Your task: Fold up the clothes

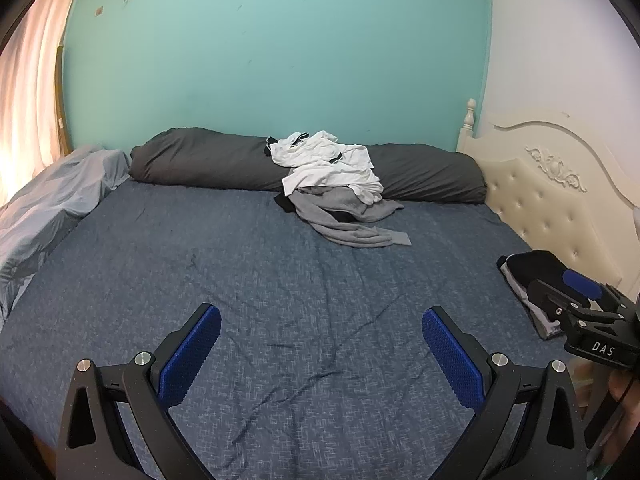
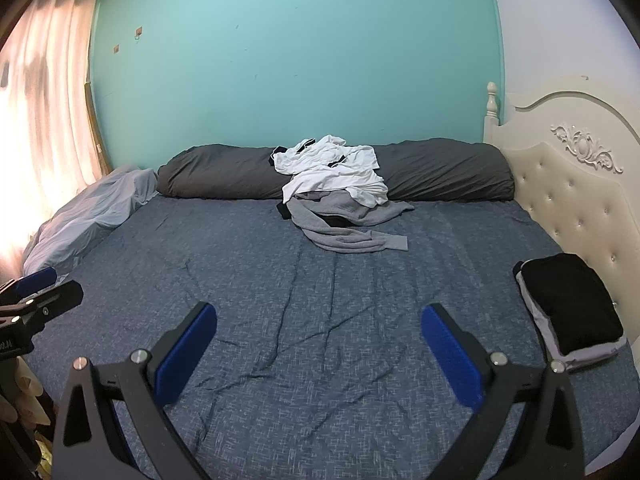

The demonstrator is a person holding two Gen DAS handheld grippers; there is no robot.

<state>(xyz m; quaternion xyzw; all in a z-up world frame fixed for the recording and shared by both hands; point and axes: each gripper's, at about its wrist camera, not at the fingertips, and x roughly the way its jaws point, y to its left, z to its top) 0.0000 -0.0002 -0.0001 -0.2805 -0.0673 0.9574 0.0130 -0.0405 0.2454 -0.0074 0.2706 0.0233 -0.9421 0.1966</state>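
Clothes point(image 2: 340, 196): unfolded white and grey pile at far centre of the bed point(image 2: 320, 300), against the dark bolster point(image 2: 224, 172). Folded stack point(image 2: 568, 308) at right, beside the headboard point(image 2: 572, 184). Left claw point(image 1: 320, 324) and right claw point(image 2: 318, 322): both fully open, empty, above bare sheet.

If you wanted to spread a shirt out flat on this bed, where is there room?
The blue patterned bedsheet lies bare between the rumpled white and grey clothes heap and both open grippers. It is crowded by the cream headboard, where a folded black-and-grey stack sits.
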